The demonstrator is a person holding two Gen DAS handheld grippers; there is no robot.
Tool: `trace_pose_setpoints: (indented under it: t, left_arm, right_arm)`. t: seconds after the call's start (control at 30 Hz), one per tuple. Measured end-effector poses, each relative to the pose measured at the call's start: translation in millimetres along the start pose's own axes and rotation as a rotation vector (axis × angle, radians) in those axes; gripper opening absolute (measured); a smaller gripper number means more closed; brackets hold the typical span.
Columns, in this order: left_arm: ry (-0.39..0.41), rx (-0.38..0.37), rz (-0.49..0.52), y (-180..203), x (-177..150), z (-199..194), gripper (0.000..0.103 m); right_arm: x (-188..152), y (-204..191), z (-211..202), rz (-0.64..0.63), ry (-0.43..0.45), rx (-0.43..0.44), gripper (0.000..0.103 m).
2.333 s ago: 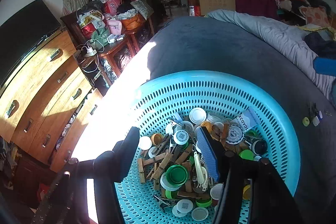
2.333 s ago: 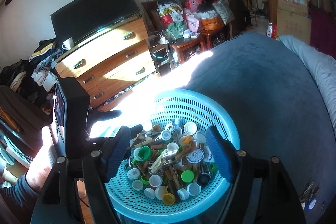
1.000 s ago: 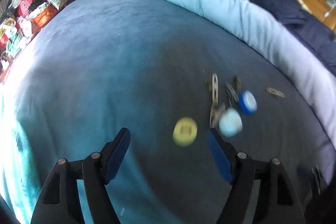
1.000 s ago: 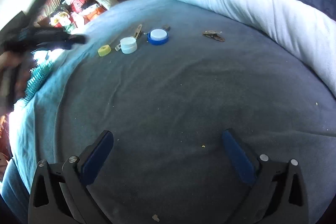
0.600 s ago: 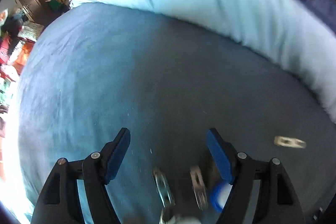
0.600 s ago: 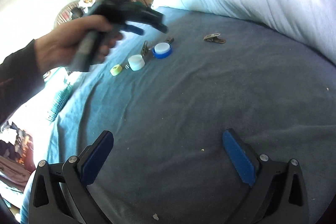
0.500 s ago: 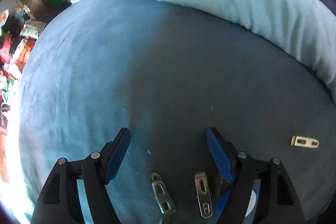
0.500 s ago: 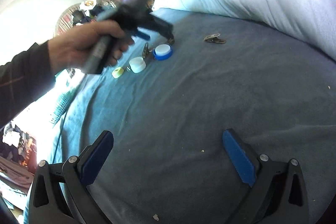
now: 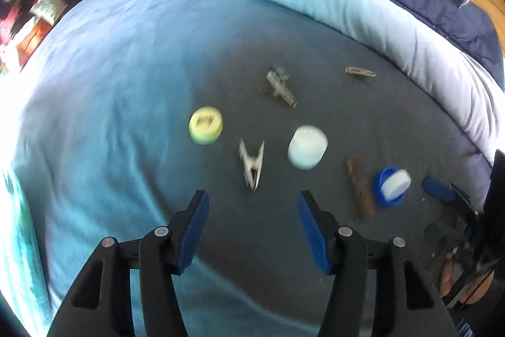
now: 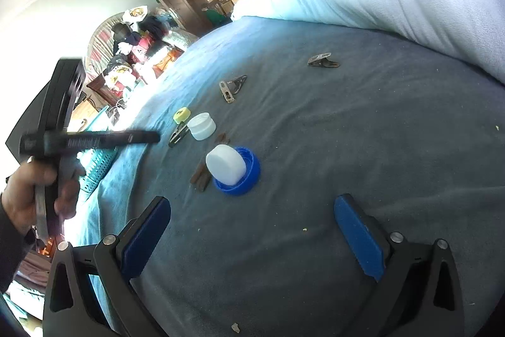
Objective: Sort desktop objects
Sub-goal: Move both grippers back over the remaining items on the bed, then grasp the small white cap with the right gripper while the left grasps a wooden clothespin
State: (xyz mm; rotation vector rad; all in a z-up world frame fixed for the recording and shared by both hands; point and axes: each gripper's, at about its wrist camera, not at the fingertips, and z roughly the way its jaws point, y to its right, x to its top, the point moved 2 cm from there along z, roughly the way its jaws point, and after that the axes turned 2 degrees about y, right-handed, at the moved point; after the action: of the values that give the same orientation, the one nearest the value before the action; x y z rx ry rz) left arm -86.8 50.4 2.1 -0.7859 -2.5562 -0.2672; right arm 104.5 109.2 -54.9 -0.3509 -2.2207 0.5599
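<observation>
Hovering spread and empty, the left tool (image 9: 252,207) could slip off the thin clothespin (image 9: 252,163) and push it into the soft bed (image 9: 126,68).

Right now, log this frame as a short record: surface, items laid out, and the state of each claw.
surface: dark blue blanket on a bed
caps: yellow cap; pale cap; white cap resting in a blue lid
clips: light clothespin just ahead of the left claw; brown clothespin beside the blue lid; more clips farther back
left claw: open, empty, above the blanket
right claw: open, empty
basket: teal basket at the bed edge
</observation>
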Motion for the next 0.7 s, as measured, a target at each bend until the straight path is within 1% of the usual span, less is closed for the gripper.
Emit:
trace_pose_setpoints:
  t: [0.03,0.1,0.17,0.2,0.23,0.27,0.3,0.33,0.37,0.43,0.5,0.57,0.67,0.7]
  left_arm:
    - [0.007,0.002,-0.004,-2,-5,1,0.059]
    - [-0.01,0.004,-0.035,-5,-9,9,0.059]
    - [-0.012,-0.015,-0.056,-1,-15,12,0.059]
    - [-0.007,-0.019,-0.052,2,-17,13,0.059]
    - [-0.004,-0.026,-0.043,5,-19,13,0.059]
    - [-0.004,-0.038,-0.035,8,-20,13,0.059]
    - [-0.005,-0.051,-0.033,10,-21,12,0.059]
    - [-0.008,-0.057,-0.04,7,-21,11,0.059]
    - [-0.013,-0.058,-0.053,16,-26,6,0.059]
    - [-0.016,-0.067,-0.059,15,-28,4,0.059]
    - [-0.015,-0.065,-0.055,15,-33,-3,0.059]
    - [-0.015,-0.068,-0.058,14,-37,-6,0.059]
    - [-0.025,-0.07,-0.058,18,-44,-5,0.059]
    - [-0.027,-0.066,-0.054,17,-47,-8,0.059]
  right_arm:
    - [0,0,0,-0.001,-0.002,-0.003,0.103]
    - [0,-2,1,-0.003,-0.005,-0.011,0.103]
    - [2,-3,1,0.003,-0.005,-0.039,0.103]
    - [5,-5,-1,-0.006,-0.007,-0.071,0.101]
    - [8,-11,-2,-0.032,-0.001,-0.081,0.101]
    - [11,-18,-4,-0.065,0.011,-0.071,0.099]
    - [15,-24,-5,-0.092,0.015,-0.057,0.093]
    - [19,-29,-5,-0.113,0.009,-0.029,0.085]
    - [23,-33,-4,-0.142,-0.001,-0.003,0.081]
    - [32,-41,0,-0.222,-0.035,0.015,0.066]
    - [39,-47,8,-0.3,-0.077,0.014,0.059]
    - [43,-51,19,-0.359,-0.116,0.009,0.058]
    - [41,-52,35,-0.404,-0.168,-0.001,0.051]
    - [39,-51,40,-0.407,-0.185,-0.003,0.043]
